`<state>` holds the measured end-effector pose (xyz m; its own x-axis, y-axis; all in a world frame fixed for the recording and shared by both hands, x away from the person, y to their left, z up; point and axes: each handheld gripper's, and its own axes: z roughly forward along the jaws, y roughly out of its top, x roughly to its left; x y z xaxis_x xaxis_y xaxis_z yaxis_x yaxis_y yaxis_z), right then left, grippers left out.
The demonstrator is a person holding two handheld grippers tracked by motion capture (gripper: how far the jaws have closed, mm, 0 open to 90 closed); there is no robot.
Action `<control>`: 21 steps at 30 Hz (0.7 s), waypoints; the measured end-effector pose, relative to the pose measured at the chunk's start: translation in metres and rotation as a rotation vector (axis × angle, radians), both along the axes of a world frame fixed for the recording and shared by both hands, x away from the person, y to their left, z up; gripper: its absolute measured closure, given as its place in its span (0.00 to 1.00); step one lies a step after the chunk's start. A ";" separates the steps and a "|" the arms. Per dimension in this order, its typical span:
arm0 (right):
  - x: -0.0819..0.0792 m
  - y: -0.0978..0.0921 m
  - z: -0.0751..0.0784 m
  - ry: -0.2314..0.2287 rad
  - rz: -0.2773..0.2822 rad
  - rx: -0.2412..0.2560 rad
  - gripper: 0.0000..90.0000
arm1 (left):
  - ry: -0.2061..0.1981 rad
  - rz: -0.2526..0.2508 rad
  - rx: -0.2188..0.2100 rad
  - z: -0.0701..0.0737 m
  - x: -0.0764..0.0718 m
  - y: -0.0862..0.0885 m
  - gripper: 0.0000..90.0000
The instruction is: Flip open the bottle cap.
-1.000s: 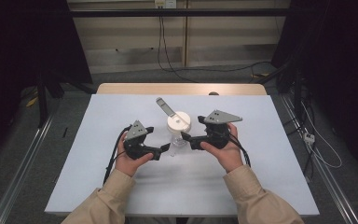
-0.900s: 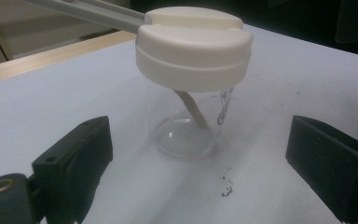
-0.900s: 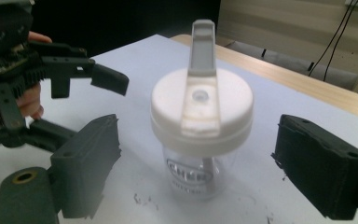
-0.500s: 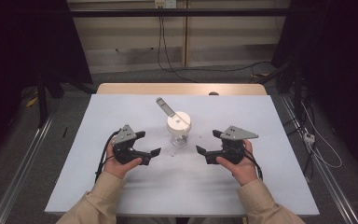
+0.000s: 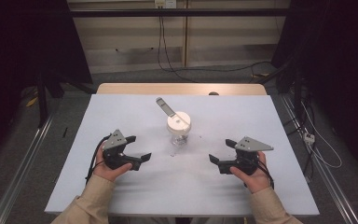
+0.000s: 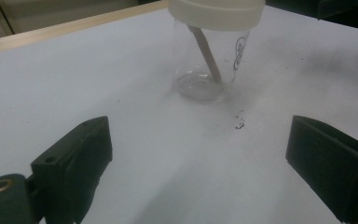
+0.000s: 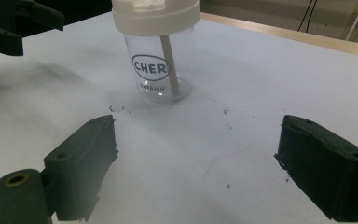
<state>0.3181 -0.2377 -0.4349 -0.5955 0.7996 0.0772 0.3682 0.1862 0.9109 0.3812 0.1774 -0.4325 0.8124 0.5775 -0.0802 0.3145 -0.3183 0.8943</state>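
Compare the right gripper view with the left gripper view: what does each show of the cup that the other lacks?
Right gripper view alone: the printed oval logo on the clear cup, reading "CHER", with small lettering below. Left gripper view alone: the wooden table edge to the cup's left and only a sliver of print at the cup's side. Shared: the white lid, the straw slanting to the cup's bottom, dark specks on the white tabletop, and open jaws.
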 end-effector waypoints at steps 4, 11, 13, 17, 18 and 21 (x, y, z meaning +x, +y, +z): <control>-0.005 -0.006 -0.005 0.008 -0.008 0.001 0.13 | -0.001 0.013 0.004 -0.001 -0.002 0.009 0.08; -0.012 -0.013 -0.010 0.011 -0.017 -0.001 0.13 | -0.001 0.021 0.022 -0.002 -0.007 0.020 0.08; -0.014 -0.015 -0.010 0.010 -0.019 -0.009 0.13 | -0.003 0.022 0.026 -0.002 -0.008 0.022 0.08; -0.018 -0.019 -0.011 0.005 -0.018 -0.009 0.13 | -0.001 0.025 0.037 -0.004 -0.011 0.027 0.08; -0.019 -0.020 -0.010 0.004 -0.018 -0.010 0.13 | 0.002 0.028 0.037 -0.005 -0.011 0.029 0.08; -0.023 -0.023 -0.011 0.003 -0.020 -0.014 0.13 | 0.003 0.041 0.039 -0.005 -0.014 0.034 0.08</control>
<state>0.2953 -0.2602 -0.4461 -0.5790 0.8125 0.0683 0.3750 0.1911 0.9071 0.3674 0.2117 -0.4374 0.7879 0.6130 -0.0594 0.3309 -0.3401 0.8803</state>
